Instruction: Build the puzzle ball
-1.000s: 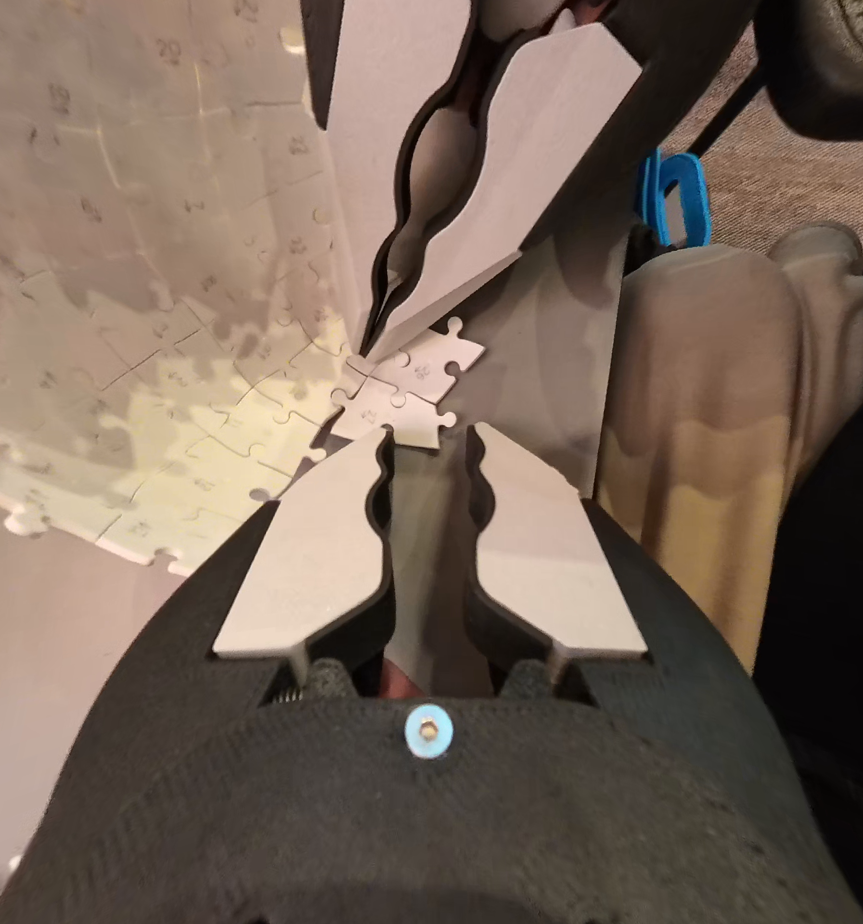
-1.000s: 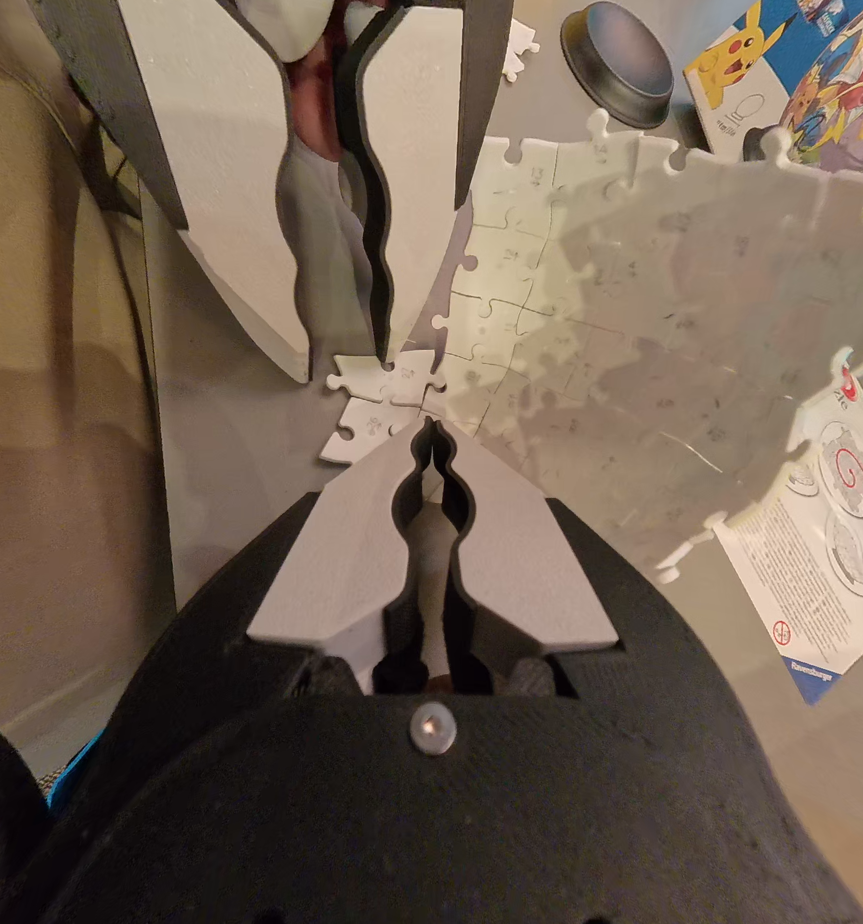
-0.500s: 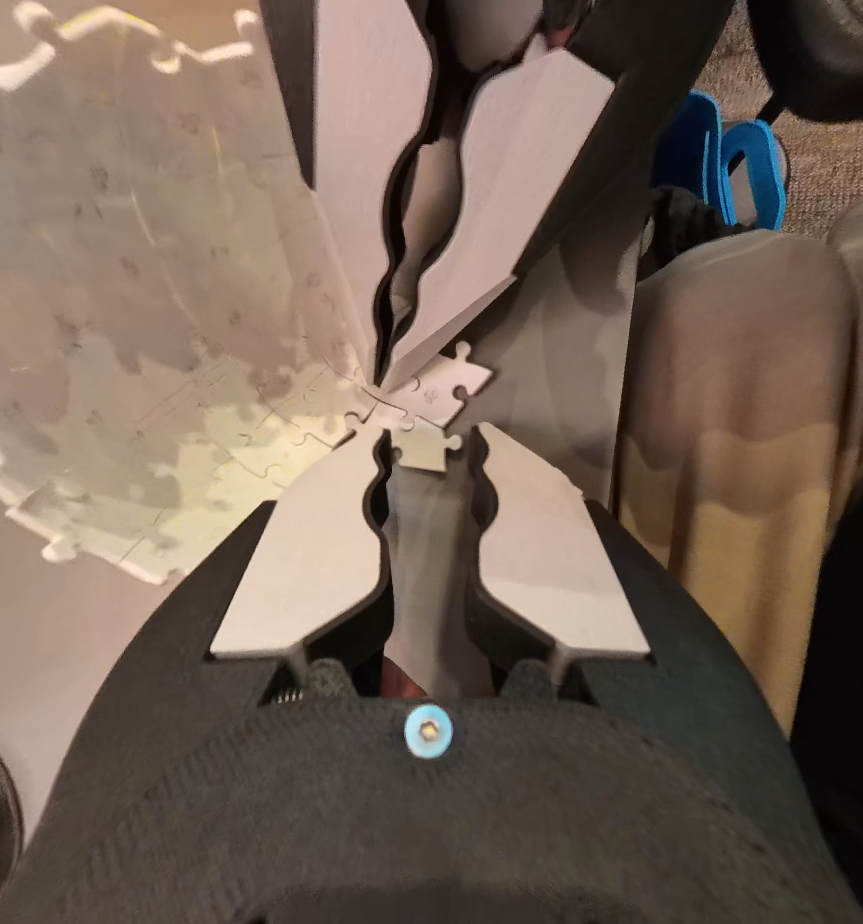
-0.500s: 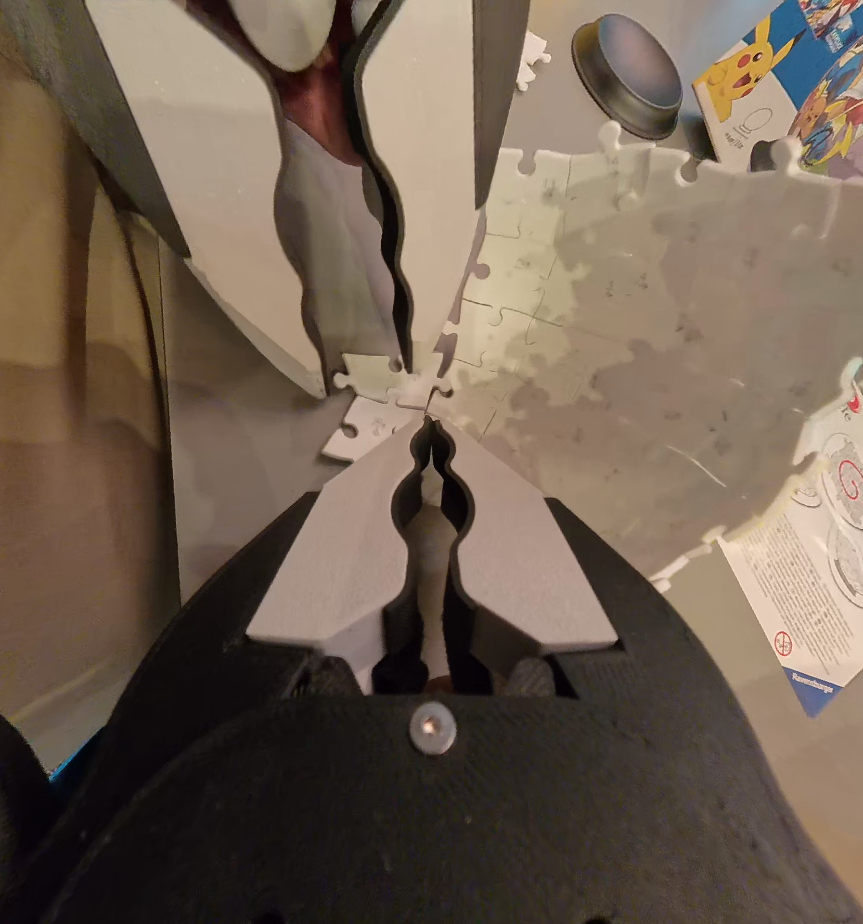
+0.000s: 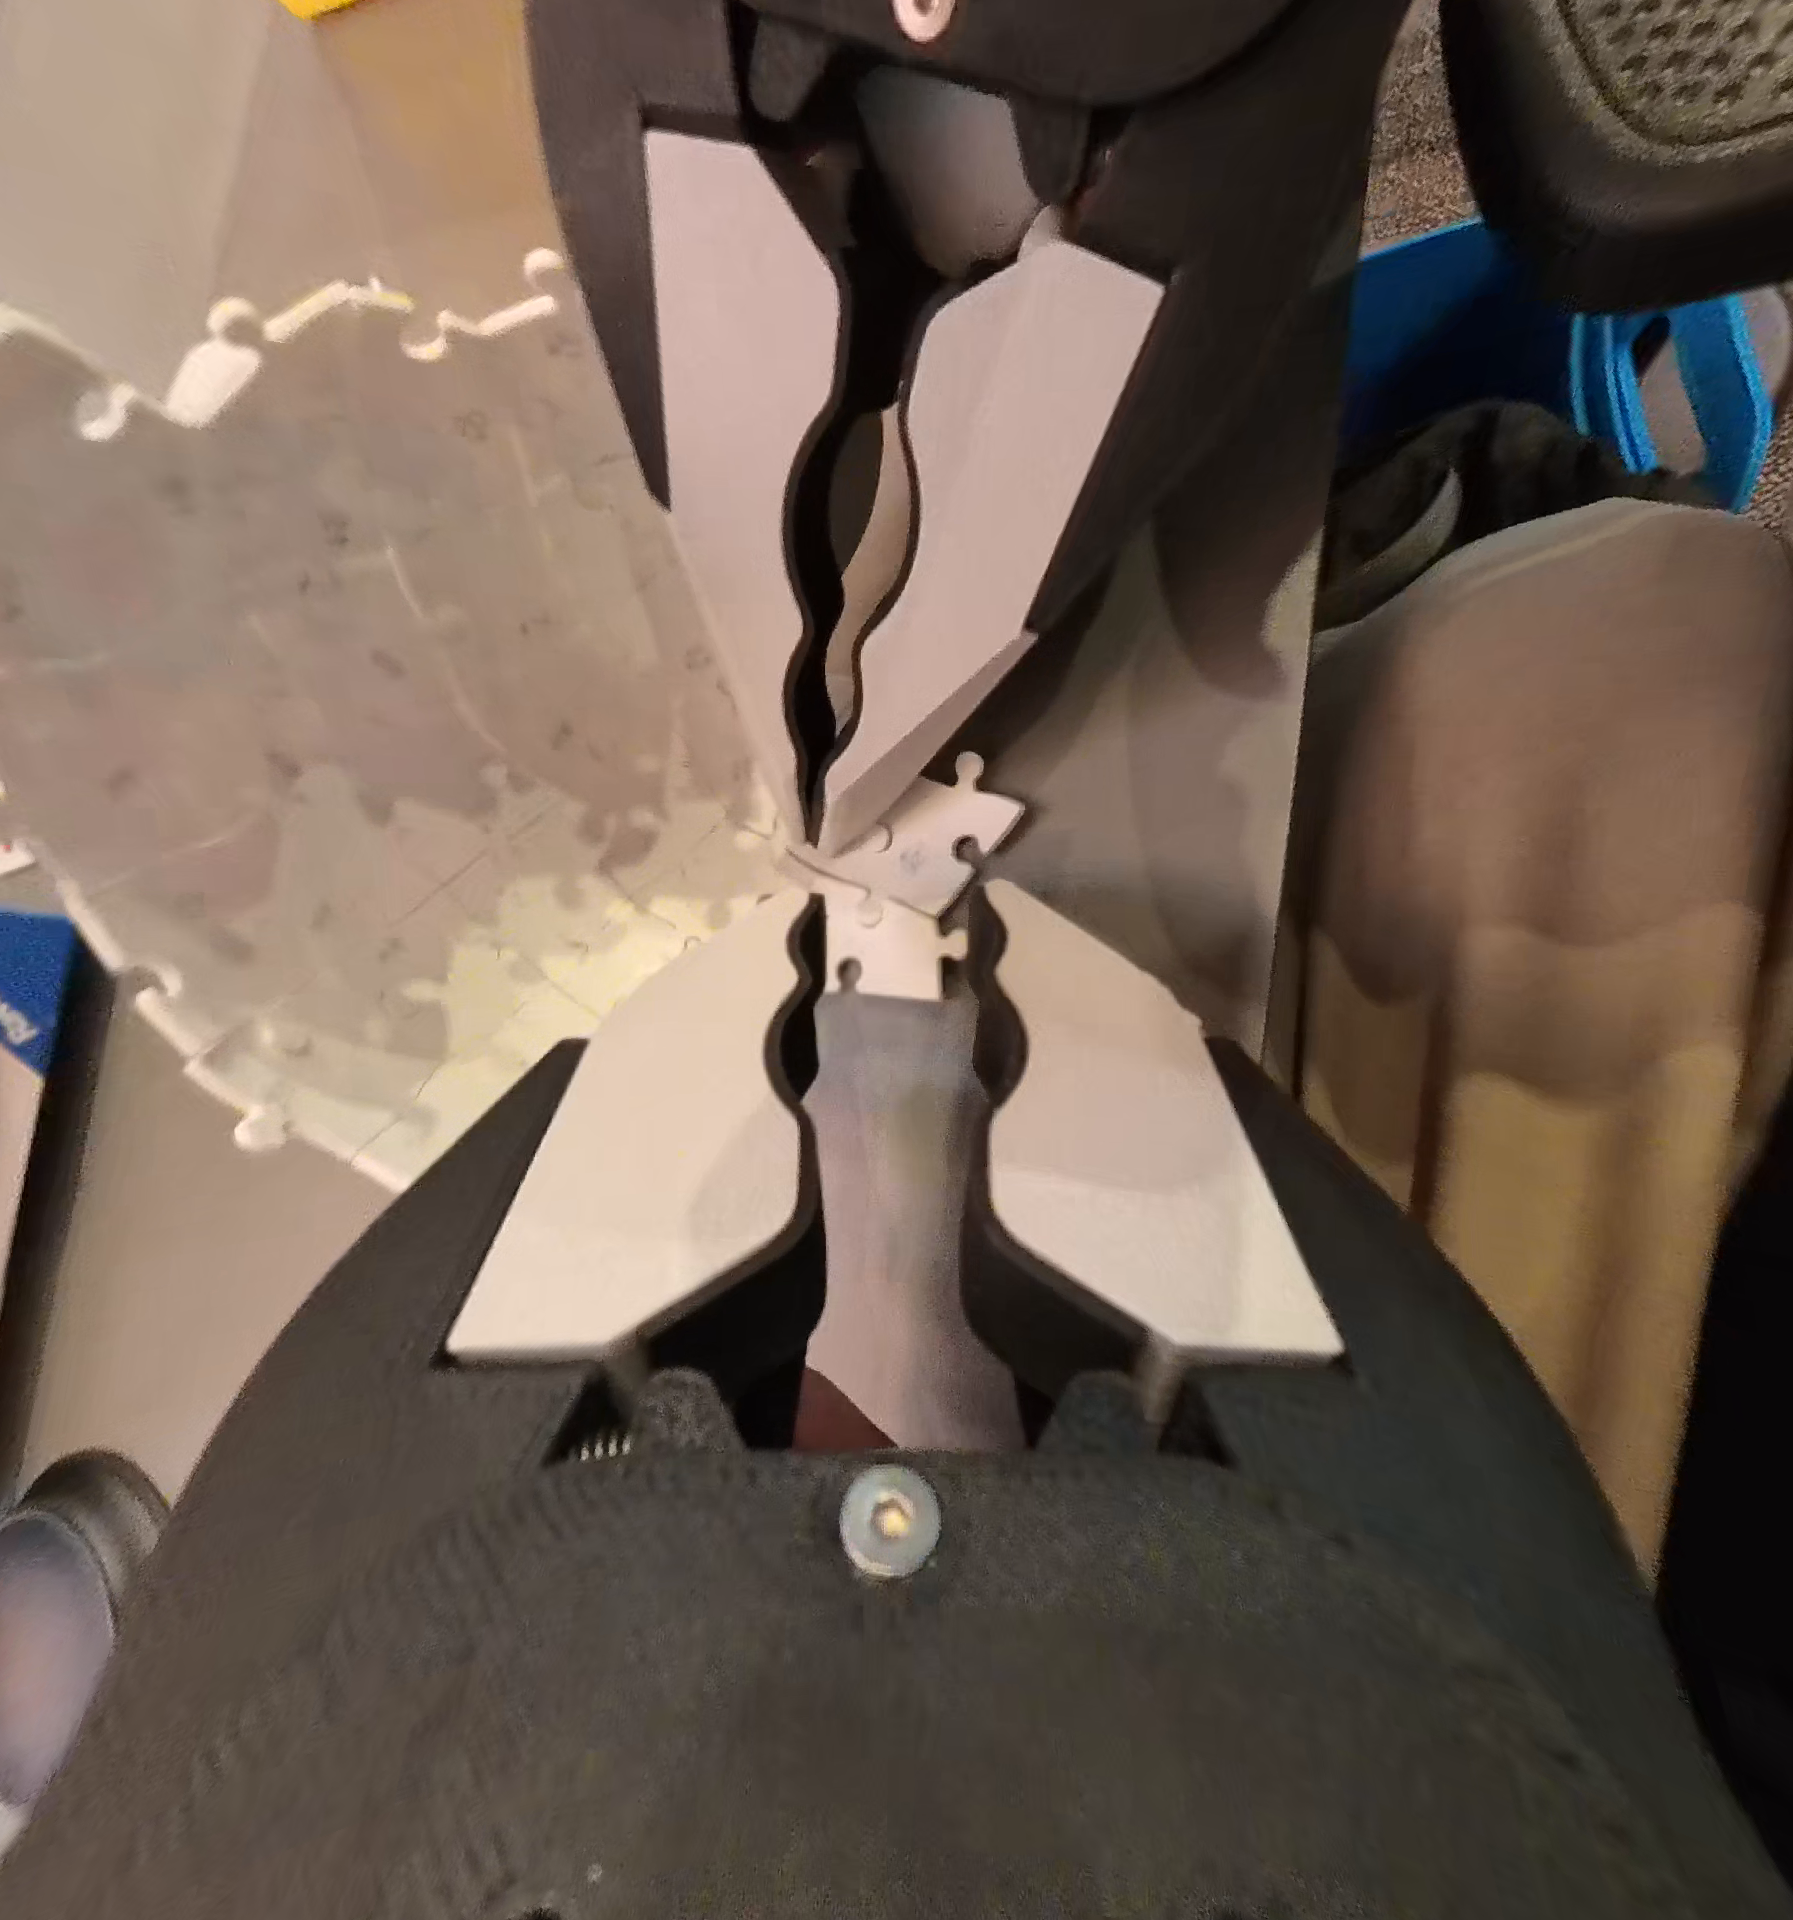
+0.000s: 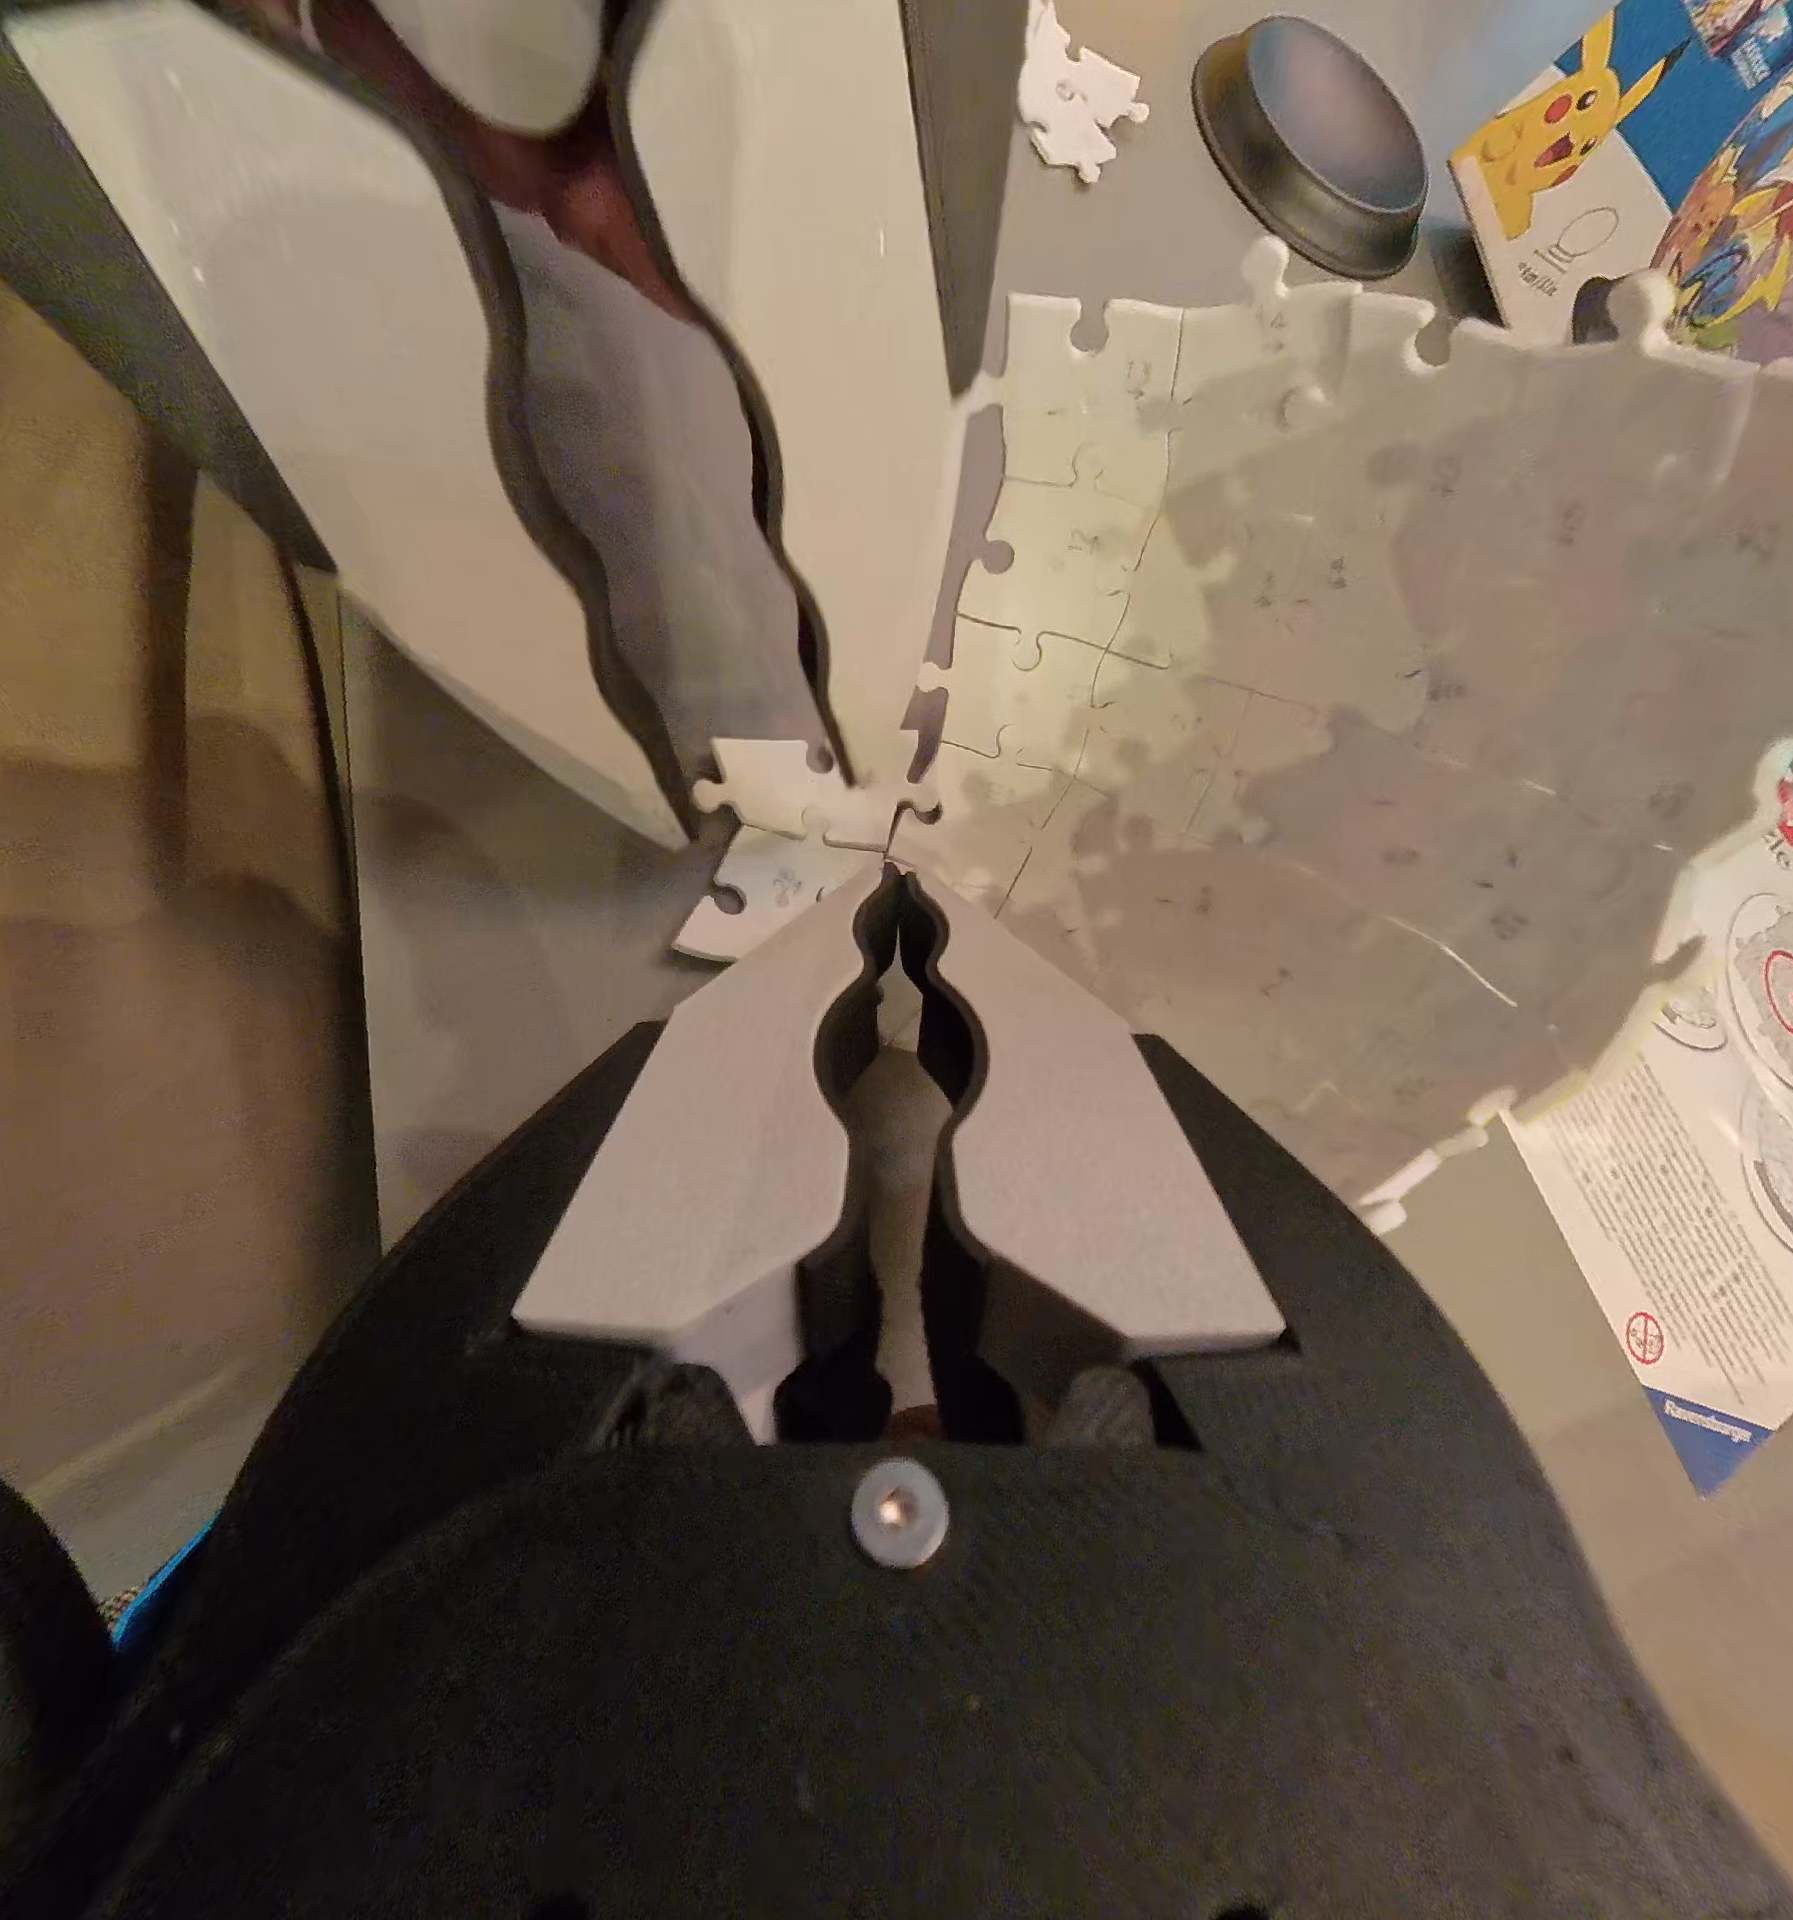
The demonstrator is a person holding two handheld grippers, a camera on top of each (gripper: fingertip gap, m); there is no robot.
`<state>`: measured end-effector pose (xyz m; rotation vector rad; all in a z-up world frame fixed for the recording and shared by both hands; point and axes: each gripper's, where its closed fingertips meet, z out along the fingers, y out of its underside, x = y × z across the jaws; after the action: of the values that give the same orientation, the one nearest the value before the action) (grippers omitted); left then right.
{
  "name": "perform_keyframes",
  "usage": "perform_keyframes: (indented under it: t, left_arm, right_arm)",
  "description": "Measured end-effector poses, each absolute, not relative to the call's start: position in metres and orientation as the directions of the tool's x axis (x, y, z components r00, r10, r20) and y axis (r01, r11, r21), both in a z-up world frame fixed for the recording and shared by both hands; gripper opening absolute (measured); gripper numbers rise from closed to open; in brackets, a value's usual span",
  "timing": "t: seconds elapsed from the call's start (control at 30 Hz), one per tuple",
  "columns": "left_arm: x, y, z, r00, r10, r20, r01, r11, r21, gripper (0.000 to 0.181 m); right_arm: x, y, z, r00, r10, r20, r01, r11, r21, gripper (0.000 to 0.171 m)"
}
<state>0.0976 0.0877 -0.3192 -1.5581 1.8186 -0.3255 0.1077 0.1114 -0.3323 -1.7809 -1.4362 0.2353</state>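
The half-built white puzzle ball shell [image 5: 300,675] shows its inner side, also in the right wrist view [image 6: 1391,727]. Two pieces stick out at its rim: one farther [image 5: 933,842], one nearer [image 5: 892,951]. My right gripper [image 6: 894,883] is shut on the shell's rim beside them and comes in from the top of the left wrist view [image 5: 819,821]. My left gripper [image 5: 890,925] is open, and the nearer piece [image 6: 778,790] lies between its fingertips. Whether the fingers touch it I cannot tell.
On the grey table lie a black round stand [image 6: 1307,156], the colourful puzzle box [image 6: 1650,156], an instruction leaflet [image 6: 1754,1195] and loose white pieces [image 6: 1079,94]. A person's beige-clad legs [image 5: 1546,935] are past the table edge, with a blue object [image 5: 1650,364] on the floor. Left and right tips are no more than a few centimetres apart.
The left gripper has closed in on the rim, so the nearer piece now lies between its fingertips. The shell has shifted in both views. The right gripper stays shut on the rim.
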Motion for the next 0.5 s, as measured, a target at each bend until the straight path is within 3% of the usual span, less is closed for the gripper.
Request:
perform_keyframes:
  t: [0.3, 0.5]
  left_arm:
    - [0.087, 0.109, -0.324, 0.006, -0.828, -0.561, -0.800, 0.332, -0.499, 0.026]
    - [0.080, 0.089, -0.326, -0.044, -0.880, -0.472, -0.774, 0.329, -0.541, 0.032]
  right_arm:
    - [0.108, 0.111, -0.332, 0.331, 0.884, 0.330, 0.727, -0.017, -0.686, 0.000]
    - [0.108, 0.111, -0.332, 0.330, 0.887, 0.323, 0.725, -0.019, -0.689, 0.000]
